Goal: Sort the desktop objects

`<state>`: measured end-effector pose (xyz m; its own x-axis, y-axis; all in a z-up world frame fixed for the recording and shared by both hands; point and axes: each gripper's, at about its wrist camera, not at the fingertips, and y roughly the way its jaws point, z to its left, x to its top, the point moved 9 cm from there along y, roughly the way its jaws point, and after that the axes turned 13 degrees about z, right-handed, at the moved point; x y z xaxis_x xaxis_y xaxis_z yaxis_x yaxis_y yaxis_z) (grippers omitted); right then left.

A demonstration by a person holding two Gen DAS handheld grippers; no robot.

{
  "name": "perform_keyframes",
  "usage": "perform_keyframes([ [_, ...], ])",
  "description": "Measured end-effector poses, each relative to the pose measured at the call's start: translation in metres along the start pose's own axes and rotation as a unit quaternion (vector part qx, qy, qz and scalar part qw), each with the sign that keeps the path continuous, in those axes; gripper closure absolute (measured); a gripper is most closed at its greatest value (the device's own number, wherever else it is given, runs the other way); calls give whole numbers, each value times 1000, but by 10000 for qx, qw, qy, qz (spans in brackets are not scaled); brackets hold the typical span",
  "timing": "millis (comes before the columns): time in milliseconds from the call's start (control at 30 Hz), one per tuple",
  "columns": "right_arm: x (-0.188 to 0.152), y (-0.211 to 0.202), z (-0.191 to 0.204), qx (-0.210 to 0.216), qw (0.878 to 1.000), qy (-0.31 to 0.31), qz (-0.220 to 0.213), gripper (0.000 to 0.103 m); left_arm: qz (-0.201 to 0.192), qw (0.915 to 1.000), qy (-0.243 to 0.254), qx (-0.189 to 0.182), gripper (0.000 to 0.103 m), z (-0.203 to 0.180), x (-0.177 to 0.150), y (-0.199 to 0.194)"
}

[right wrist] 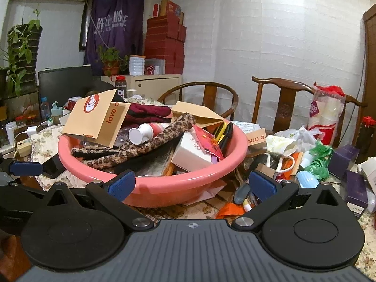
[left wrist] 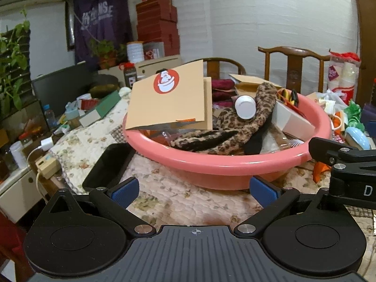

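A pink basin (left wrist: 225, 164) sits on the quilted table, also in the right wrist view (right wrist: 164, 183). It holds a tan paper bag with a red logo (left wrist: 169, 98), a leopard-print cloth (left wrist: 253, 117), a white-capped bottle (left wrist: 245, 107) and a white box (left wrist: 291, 119). My left gripper (left wrist: 195, 189) is open and empty, just short of the basin's near rim. My right gripper (right wrist: 192, 183) is open and empty, at the basin's near right side. The right gripper's finger shows at the right edge of the left wrist view (left wrist: 329, 150).
A black phone (left wrist: 110, 164) lies left of the basin. Loose clutter lies right of it: scissors (right wrist: 282, 164), a green plastic bag (right wrist: 319, 159), purple boxes (right wrist: 352, 183), a cup sleeve (right wrist: 324, 117). Two wooden chairs (right wrist: 286, 103) stand behind. A green box (left wrist: 101, 110) lies at far left.
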<state>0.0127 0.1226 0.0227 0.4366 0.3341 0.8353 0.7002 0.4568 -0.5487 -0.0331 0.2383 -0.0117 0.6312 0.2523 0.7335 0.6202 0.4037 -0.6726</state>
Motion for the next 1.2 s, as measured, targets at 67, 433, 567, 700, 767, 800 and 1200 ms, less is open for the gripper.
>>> perform_keyframes([
  [67, 1, 0, 1, -2, 10000, -8, -9, 0, -16, 10000, 20, 25, 0, -1, 0, 0],
  [433, 1, 0, 6, 5, 10000, -55, -41, 0, -31, 9999, 146, 21, 0, -4, 0, -2],
  [567, 1, 0, 7, 27, 10000, -41, -57, 0, 11, 9999, 116, -8, 0, -3, 0, -1],
  [700, 1, -2, 7, 1, 9999, -49, -93, 0, 8, 10000, 71, 39, 0, -1, 0, 0],
  [767, 1, -1, 7, 5, 10000, -43, -87, 0, -11, 9999, 98, 67, 0, -1, 0, -1],
  [800, 1, -1, 7, 9, 10000, -39, -88, 0, -18, 9999, 112, 88, 0, -1, 0, -1],
  [1200, 1, 0, 9, 12, 10000, -41, -77, 0, 17, 9999, 28, 108, 0, 3, -1, 2],
])
